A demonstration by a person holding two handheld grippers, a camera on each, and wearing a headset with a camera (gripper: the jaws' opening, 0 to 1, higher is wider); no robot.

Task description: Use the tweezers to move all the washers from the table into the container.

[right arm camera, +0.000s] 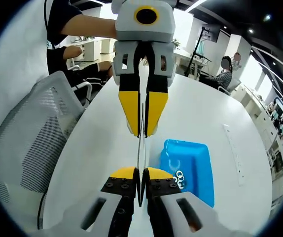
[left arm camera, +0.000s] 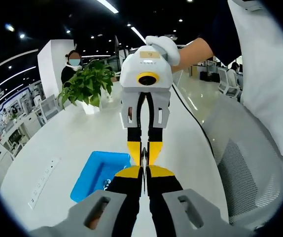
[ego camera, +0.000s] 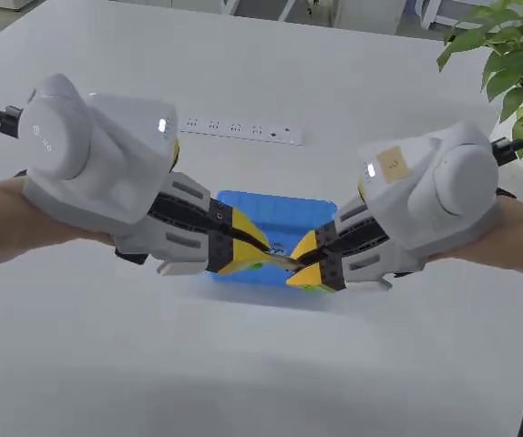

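The thin metal tweezers (ego camera: 281, 258) span the gap between my two grippers, just above the near side of the blue container (ego camera: 275, 208). My left gripper (ego camera: 256, 251) comes in from the left and is shut on one end. My right gripper (ego camera: 303, 262) faces it from the right, shut on the other end. In the left gripper view the tweezers (left arm camera: 143, 159) run edge-on from my left gripper (left arm camera: 142, 174) to the opposite yellow jaws. The right gripper view has my right gripper (right arm camera: 140, 174) holding the tweezers (right arm camera: 141, 150). A few washers (right arm camera: 180, 178) lie in the container (right arm camera: 193, 160).
A white power strip (ego camera: 236, 129) lies on the white table (ego camera: 243, 364) beyond the container. A potted plant (ego camera: 514, 64) stands at the far right. A grey mesh chair (right arm camera: 40, 143) is by the table's edge. People sit at desks in the background.
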